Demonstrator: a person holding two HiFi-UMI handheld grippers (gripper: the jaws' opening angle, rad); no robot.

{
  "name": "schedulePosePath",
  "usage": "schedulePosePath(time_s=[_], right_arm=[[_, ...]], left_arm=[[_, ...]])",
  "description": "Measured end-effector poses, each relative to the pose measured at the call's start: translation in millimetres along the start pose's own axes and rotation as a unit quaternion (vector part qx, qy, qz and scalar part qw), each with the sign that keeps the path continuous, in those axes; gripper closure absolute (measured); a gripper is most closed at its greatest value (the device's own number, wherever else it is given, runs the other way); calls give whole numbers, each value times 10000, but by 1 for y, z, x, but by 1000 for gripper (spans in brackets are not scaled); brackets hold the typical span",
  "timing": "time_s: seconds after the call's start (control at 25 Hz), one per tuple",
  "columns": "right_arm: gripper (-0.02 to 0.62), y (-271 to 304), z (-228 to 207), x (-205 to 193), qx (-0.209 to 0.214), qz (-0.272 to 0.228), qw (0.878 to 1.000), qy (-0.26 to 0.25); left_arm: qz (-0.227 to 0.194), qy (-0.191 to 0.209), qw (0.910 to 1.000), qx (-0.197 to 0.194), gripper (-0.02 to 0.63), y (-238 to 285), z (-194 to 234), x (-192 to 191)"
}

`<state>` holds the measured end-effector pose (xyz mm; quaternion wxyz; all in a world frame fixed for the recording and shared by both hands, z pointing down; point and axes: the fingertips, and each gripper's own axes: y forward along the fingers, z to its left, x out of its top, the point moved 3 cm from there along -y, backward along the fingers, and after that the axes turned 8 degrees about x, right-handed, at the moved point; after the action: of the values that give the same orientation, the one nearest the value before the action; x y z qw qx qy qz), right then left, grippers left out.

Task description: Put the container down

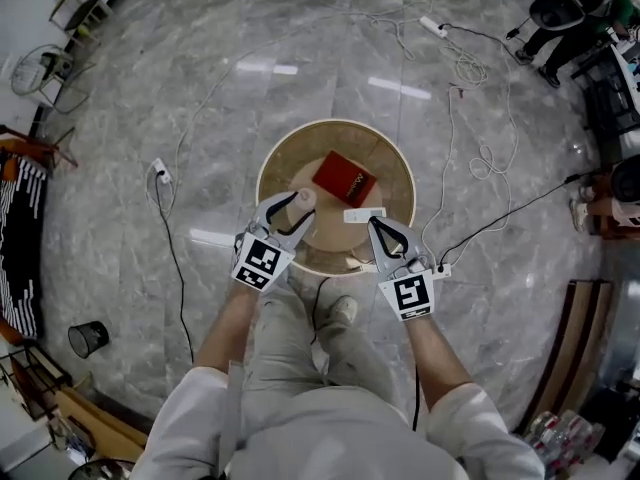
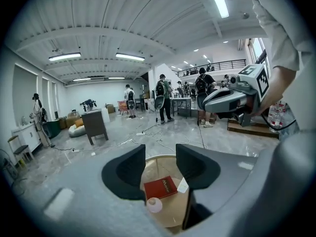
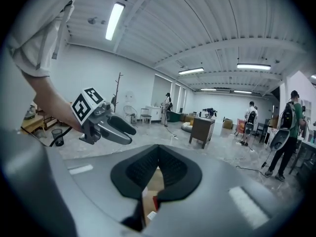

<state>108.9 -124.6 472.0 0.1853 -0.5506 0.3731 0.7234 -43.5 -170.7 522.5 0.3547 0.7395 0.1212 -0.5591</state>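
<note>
Left gripper [image 1: 288, 216] hangs over the near-left part of the round table [image 1: 272, 160], its jaws apart with nothing clamped between them. The container [image 1: 304, 199], a small pale cylinder, stands on the table just beyond the fingertips. It looks free of both pads, so I judge it already set down, with the jaws spread to let the gripper lift away without knocking it. Farther in lies a flat red box [image 1: 344, 176], and right of that a white card [image 1: 364, 214] at the tip of the right gripper [image 1: 375, 228]. That gripper's jaws are together at the tips and hold nothing. It probably waits there to keep out of the left one's way. The head view alone gives the whole layout: table, both grippers, and cables across the floor. The left gripper view looks between the open jaws and shows the container [image 2: 154, 205] low in the gap, next to the box [image 2: 161, 187]. The card [image 2: 182, 184] is there too, and the right gripper [image 2: 232, 98] off to the side. The right gripper view confirms the pads meet, and only a sliver of table shows beneath them; the container is not visible there.
</note>
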Motion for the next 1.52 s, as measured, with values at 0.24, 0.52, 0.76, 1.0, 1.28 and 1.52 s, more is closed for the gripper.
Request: schedulePosePath(time_s=[0.24,0.52,0.76,1.0,1.28,1.52], right_arm=[[591,-33,-3,26,-72,-37,10000,39],[591,-62,-4,47,-80,-105,9999,59],[591,-89,-8,60,-211,-232,9994,146],[591,-109,-12,76,-294,-415,9987,88],[591,-123,-12,89,-318,-519,9981,36],[591,-132,-7,94,-335,-573,9978,43]], left_arm=[[-35,-19,10000,81,403,-33,-11,40],[-164,22,9997,159,403,-67,-27,83],[-270,155,9994,162,403,-86,-43,111],[-312,202,9991,208,411,-97,-46,134],[-315,187,9990,250,451,-111,-51,149],[-333,46,9987,390,580,-130,-50,154]])
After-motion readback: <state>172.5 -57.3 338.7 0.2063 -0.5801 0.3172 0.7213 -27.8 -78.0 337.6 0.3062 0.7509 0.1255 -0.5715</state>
